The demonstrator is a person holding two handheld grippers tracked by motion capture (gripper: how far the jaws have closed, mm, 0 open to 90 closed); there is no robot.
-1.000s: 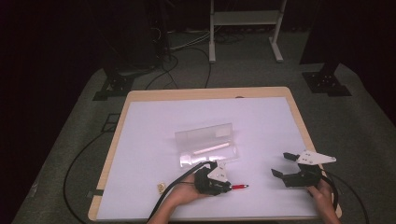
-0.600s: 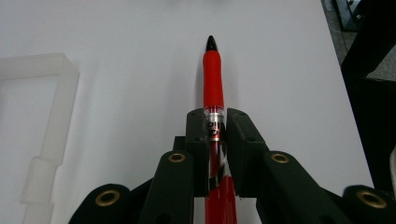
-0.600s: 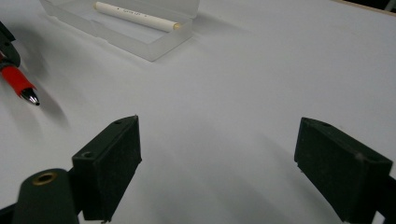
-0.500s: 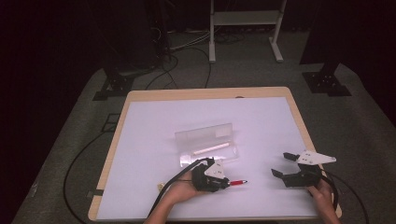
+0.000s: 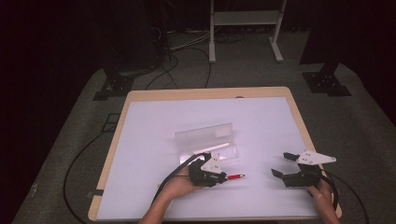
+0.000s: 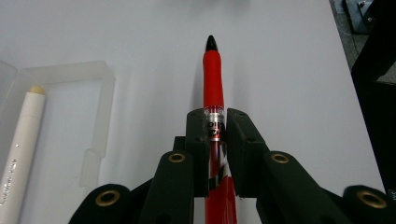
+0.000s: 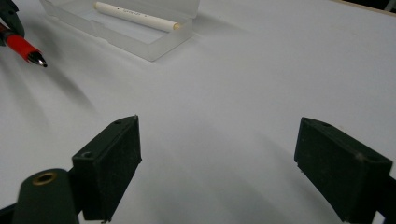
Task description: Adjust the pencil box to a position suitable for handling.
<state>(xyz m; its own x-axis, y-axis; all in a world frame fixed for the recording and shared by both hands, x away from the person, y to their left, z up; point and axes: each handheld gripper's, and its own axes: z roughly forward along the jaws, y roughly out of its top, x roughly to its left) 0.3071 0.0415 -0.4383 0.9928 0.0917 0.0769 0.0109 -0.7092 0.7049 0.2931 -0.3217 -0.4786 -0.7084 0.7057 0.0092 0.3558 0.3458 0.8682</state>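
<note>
The left hand-held gripper [image 5: 219, 176] lies low over the near middle of the bench [image 5: 154, 121], clamped on a red pen [image 6: 214, 93] pointing right. The right hand-held gripper [image 5: 286, 165] hovers near right, jaws spread, grasping nothing. A clear case [image 5: 205, 135] sits just beyond the pen.

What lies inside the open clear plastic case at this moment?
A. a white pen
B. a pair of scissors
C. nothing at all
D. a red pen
A: a white pen lies inside the clear case, while the red pen is outside it, clamped between the left gripper fingers above the table.
</note>
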